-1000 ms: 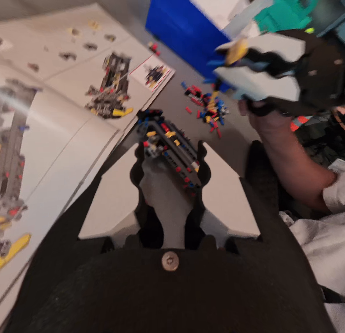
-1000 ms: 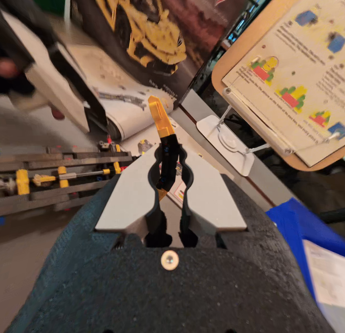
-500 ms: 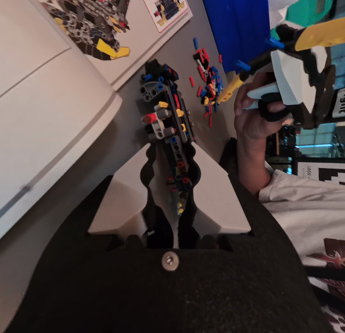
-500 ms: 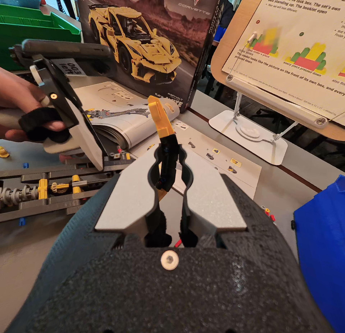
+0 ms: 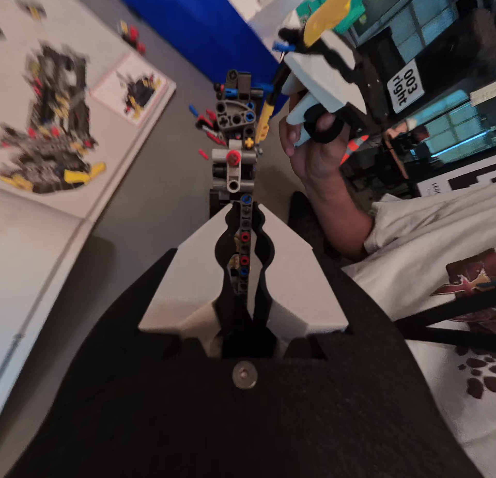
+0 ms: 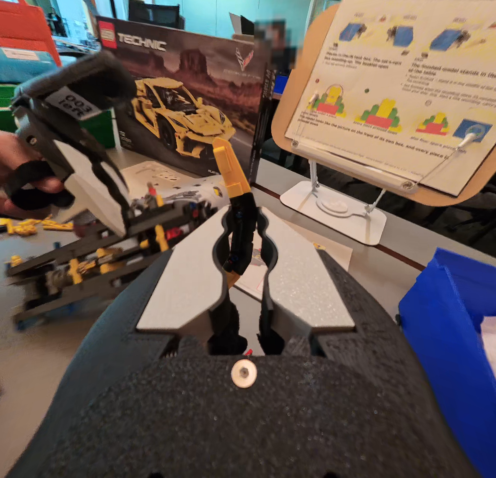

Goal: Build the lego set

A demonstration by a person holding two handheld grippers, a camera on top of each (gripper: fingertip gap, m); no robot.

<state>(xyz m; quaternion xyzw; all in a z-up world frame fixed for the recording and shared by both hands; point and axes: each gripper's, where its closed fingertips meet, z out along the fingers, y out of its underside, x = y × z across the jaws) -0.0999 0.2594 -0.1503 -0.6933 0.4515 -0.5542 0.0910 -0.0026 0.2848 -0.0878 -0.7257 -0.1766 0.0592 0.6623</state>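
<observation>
On the left, the left hand-held gripper (image 5: 244, 233) pinches the long dark chassis frame (image 5: 236, 154), one end tilted up off the grey counter (image 5: 161, 186) beside the open instruction booklet (image 5: 53, 111). To its right, the right hand-held gripper (image 6: 243, 233) clamps a black-and-yellow piece (image 6: 233, 183), upright, near the blue bin (image 6: 456, 331).

Instruction booklet (image 5: 48, 122) pictures blurred.

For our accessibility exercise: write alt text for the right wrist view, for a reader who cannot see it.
The right tool is shut on a black-and-yellow lego piece that points upward. To its left, the left tool grips a long dark lego chassis on the grey table. Behind stand the set's box and an instruction sheet on a stand.
</observation>
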